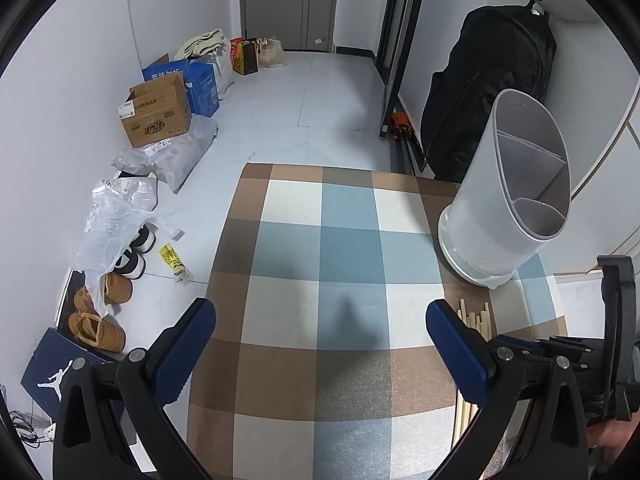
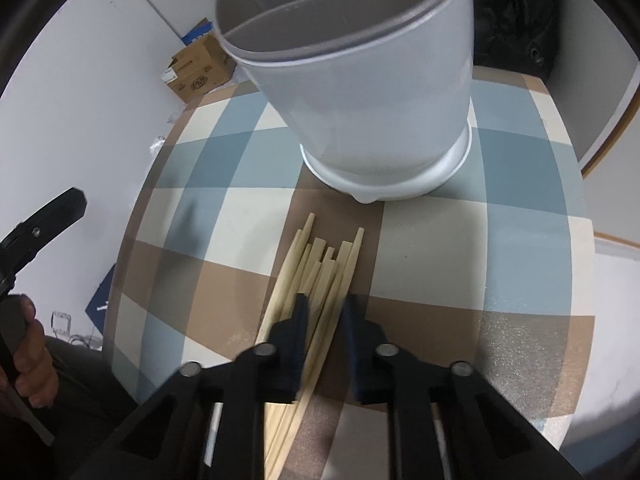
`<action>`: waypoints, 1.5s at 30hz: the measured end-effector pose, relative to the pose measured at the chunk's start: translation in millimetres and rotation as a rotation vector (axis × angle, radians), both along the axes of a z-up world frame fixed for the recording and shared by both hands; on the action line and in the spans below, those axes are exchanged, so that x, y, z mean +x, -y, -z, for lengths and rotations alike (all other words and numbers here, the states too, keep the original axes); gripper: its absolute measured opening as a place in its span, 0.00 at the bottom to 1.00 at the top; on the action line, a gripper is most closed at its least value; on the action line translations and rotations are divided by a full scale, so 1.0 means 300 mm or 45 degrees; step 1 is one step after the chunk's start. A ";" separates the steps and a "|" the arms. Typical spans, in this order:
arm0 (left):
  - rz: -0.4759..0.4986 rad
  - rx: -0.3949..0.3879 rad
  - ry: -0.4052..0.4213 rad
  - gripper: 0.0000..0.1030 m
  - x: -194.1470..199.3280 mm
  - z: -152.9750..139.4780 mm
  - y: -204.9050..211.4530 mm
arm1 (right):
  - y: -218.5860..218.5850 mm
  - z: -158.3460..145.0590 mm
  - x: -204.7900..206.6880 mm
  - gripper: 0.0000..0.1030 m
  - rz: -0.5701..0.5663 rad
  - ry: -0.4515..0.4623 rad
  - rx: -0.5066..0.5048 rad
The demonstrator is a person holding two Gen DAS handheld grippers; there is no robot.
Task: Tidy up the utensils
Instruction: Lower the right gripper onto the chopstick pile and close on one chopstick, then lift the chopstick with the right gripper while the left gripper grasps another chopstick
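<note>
A bundle of pale wooden chopsticks (image 2: 320, 264) lies on the checked tablecloth (image 2: 500, 240), tips pointing at a white utensil holder (image 2: 360, 100) with inner dividers. My right gripper (image 2: 326, 308) points steeply down and is shut on several chopsticks of the bundle, one blue pad on each side. In the left wrist view the holder (image 1: 500, 200) stands at the right, and the chopsticks (image 1: 476, 320) show just behind the right blue finger. My left gripper (image 1: 320, 316) hangs wide open over the cloth with nothing between its fingers.
The tablecloth's left edge (image 1: 224, 248) drops to a tiled floor with cardboard boxes (image 1: 160, 116), plastic bags and shoes (image 1: 100, 328). A black backpack (image 1: 488, 92) hangs behind the holder. A hand (image 2: 32, 352) grips the left tool's handle at the left.
</note>
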State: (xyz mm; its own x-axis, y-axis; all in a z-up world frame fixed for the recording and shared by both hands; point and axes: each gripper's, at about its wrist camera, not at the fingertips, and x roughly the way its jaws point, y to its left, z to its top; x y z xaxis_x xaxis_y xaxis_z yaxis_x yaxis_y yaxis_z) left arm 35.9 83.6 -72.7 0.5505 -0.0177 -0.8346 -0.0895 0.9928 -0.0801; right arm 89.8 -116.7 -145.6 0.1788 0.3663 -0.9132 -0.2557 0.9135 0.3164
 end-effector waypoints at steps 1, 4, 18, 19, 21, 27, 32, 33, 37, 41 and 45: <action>0.003 0.002 0.001 0.99 0.000 0.001 0.000 | 0.004 0.001 0.002 0.09 0.008 -0.008 0.012; 0.007 0.012 -0.005 0.99 -0.001 0.009 0.002 | 0.005 -0.008 0.001 0.01 0.008 0.008 0.014; 0.024 -0.014 -0.029 0.99 -0.008 0.016 0.041 | 0.076 -0.048 0.002 0.03 0.104 0.009 0.186; 0.026 -0.018 -0.026 0.99 -0.010 0.014 0.043 | 0.071 -0.034 0.003 0.04 0.100 -0.024 0.206; 0.030 -0.023 -0.016 0.99 -0.013 0.007 0.043 | 0.056 -0.018 -0.003 0.11 0.091 -0.044 0.198; 0.023 -0.027 -0.014 0.99 -0.010 0.017 0.031 | -0.024 0.004 -0.013 0.22 0.018 0.022 0.019; 0.017 -0.038 -0.019 0.99 -0.007 0.020 0.027 | -0.084 0.013 -0.019 0.15 -0.035 0.084 -0.059; 0.018 -0.038 -0.018 0.99 -0.007 0.020 0.026 | -0.093 0.015 -0.019 0.12 -0.043 0.088 -0.060; 0.018 -0.038 -0.018 0.99 -0.005 0.019 0.028 | -0.087 0.023 -0.010 0.05 -0.015 0.060 -0.017; 0.020 -0.037 -0.019 0.99 -0.005 0.019 0.029 | -0.039 -0.002 0.007 0.04 0.041 0.065 0.055; 0.030 -0.024 -0.021 0.99 -0.003 0.026 0.041 | -0.005 -0.029 -0.009 0.04 0.067 0.091 0.078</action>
